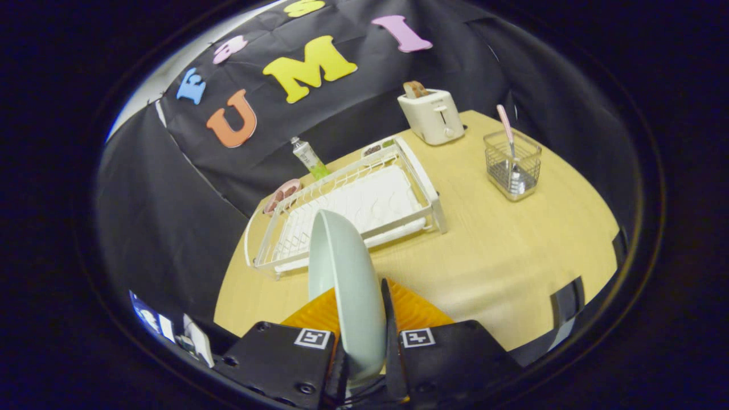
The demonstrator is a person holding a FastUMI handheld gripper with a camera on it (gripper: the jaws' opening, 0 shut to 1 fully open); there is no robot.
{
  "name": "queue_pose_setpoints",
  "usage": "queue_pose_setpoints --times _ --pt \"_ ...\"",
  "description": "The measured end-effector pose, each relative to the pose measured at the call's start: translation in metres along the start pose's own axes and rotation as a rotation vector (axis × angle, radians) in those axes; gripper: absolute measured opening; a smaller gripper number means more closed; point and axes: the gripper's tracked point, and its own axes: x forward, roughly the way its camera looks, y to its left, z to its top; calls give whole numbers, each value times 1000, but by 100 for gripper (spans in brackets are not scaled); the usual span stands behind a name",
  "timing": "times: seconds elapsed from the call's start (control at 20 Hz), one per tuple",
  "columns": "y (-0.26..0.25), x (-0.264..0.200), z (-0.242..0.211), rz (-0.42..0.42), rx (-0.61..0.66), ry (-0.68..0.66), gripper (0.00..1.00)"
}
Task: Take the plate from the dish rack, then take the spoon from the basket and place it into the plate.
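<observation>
A: Wooden table (484, 250), black cloth behind. Rack (347, 210) at the middle, emptied.

B: Plate (347, 285) on edge just before the rack, pinched by the gripper (364, 341) at its rim. Could tip or slip.

A: Spoon (508, 145) right of the rack, upright in the basket (512, 165), untouched.

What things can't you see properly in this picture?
- Plate, gripper view: its lower edge is hidden between the gripper fingers clamping it.
- Spoon: its bowl is blurred behind the basket mesh.
- Small dishes behind the dish rack: contents too small to name.
</observation>
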Motion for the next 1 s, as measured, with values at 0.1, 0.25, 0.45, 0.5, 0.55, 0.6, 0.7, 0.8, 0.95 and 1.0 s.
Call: queue_pose_setpoints --times 0.1,0.25,0.45,0.5,0.55,0.6,0.7,0.8,0.95,1.0 --pt "-9 14 -14 7 49 34 32" --pt "-20 34 -32 -15 98 85 32" --pt "-19 49 -36 24 170 108 33" --pt "-18 52 -35 40 188 111 33" --pt "-17 54 -34 59 209 113 34" --pt "-17 56 -34 68 223 118 35" --pt "-18 56 -32 78 209 116 36" --pt "-22 57 -28 72 185 102 42" --pt "-31 54 -20 38 149 62 54" --pt "-32 53 -17 38 142 53 57"
